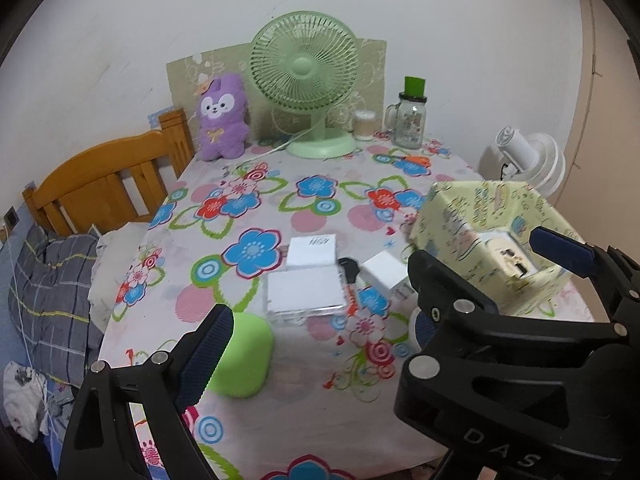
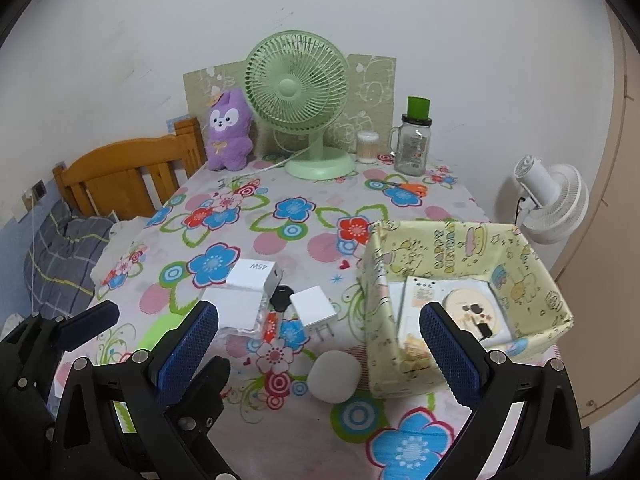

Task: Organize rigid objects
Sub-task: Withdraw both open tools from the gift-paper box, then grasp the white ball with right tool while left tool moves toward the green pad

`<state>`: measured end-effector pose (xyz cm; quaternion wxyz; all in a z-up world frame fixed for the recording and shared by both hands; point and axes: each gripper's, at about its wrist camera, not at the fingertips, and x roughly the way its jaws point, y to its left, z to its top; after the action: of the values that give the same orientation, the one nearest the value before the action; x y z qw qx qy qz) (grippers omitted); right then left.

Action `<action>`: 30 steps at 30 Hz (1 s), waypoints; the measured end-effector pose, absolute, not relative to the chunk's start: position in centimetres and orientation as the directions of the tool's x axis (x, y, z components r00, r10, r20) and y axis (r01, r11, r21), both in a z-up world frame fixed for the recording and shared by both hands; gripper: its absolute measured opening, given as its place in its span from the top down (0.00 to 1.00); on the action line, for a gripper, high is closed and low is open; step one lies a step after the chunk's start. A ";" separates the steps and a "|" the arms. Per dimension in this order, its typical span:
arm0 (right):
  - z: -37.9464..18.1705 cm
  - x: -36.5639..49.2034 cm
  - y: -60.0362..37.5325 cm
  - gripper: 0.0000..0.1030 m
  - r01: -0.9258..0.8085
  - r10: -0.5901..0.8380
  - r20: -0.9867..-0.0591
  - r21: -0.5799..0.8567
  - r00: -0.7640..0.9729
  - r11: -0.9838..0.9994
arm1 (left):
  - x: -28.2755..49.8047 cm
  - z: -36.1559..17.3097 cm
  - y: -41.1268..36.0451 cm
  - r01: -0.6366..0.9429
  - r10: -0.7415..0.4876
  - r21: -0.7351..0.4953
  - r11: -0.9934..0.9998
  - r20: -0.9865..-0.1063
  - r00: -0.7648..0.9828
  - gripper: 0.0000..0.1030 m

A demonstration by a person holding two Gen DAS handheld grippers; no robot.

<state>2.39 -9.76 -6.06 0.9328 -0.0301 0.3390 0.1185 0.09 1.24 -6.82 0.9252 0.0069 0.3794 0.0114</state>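
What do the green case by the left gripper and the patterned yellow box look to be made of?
Green case: probably silicone or matte plastic, judging by its rounded corners, even colour and absence of glare. Yellow box: likely cardboard or stiff paper with a printed cartoon wrap; its thin walls bow slightly and the corners are folded. Neither is certain from these views.

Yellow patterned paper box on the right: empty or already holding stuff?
Not empty. The yellow patterned paper box is open-topped and holds a white card-like packet with a round cartoon picture lying flat on its floor.
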 end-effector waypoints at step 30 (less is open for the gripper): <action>-14.1 3.7 -8.5 0.09 -0.165 0.117 -0.734 0.007 0.669 0.986 | 2.4 -15.3 3.6 -0.051 0.050 0.025 0.998 -0.797 0.602 0.09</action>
<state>3.67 -8.51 -14.15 0.9130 -0.0300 0.3994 0.0772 2.38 3.56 -15.31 0.8949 -0.0003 0.4453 0.0283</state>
